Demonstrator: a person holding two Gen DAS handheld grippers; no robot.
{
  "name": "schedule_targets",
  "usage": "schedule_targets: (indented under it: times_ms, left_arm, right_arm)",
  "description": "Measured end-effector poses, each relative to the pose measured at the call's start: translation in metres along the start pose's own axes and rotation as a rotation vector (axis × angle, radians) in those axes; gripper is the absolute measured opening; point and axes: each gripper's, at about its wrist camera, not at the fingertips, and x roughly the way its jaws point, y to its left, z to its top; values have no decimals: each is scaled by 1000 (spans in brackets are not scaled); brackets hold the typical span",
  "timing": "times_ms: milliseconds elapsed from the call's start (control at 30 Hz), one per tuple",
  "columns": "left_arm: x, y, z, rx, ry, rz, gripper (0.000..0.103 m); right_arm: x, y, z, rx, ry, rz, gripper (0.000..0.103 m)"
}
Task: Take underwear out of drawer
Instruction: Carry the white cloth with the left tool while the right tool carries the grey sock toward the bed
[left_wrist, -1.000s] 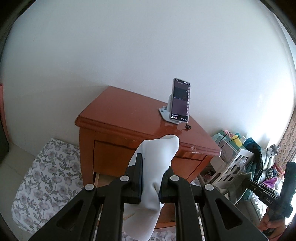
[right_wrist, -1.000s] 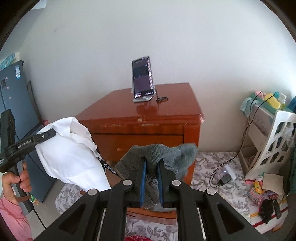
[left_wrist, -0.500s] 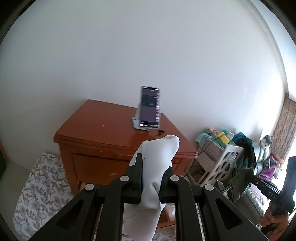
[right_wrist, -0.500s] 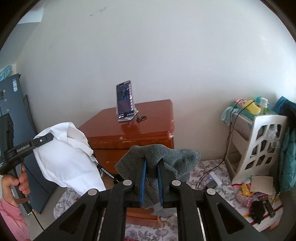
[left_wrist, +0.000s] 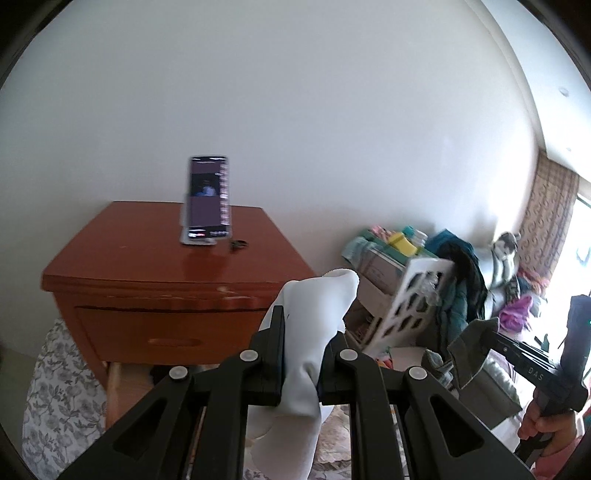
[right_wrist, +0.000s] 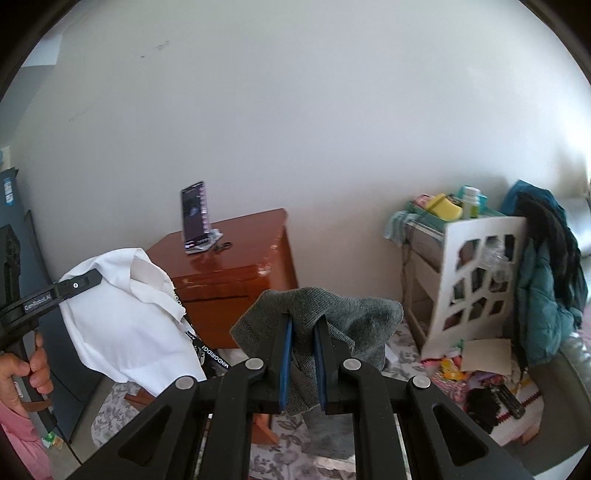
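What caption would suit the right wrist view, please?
Right gripper clamps grey underwear; left gripper holds white underwear.

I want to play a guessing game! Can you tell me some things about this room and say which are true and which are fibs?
1. The left tool is pinching a white cloth. True.
2. The right tool holds a red sock. False: it grips a grey cloth.
3. A phone stands upright on the wooden nightstand. True.
4. The phone lies flat on the floor. False: it is propped up on the nightstand top.
5. A teal jacket hangs beside the white shelf. True.
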Motion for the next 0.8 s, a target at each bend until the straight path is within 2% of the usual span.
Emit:
schedule_targets:
  times_ms: [400, 633, 800]
  left_arm:
    - [59, -83, -27, 102, 90, -94, 13]
    - [115, -116, -62, 148, 190, -144, 13]
    - [153, -126, -85, 154, 256, -156, 13]
  right_arm:
    - [5, -71, -27, 84, 46, -71, 12]
    - [34, -110, -53, 123, 117, -115, 12]
    - [62, -134, -73, 149, 177, -142, 12]
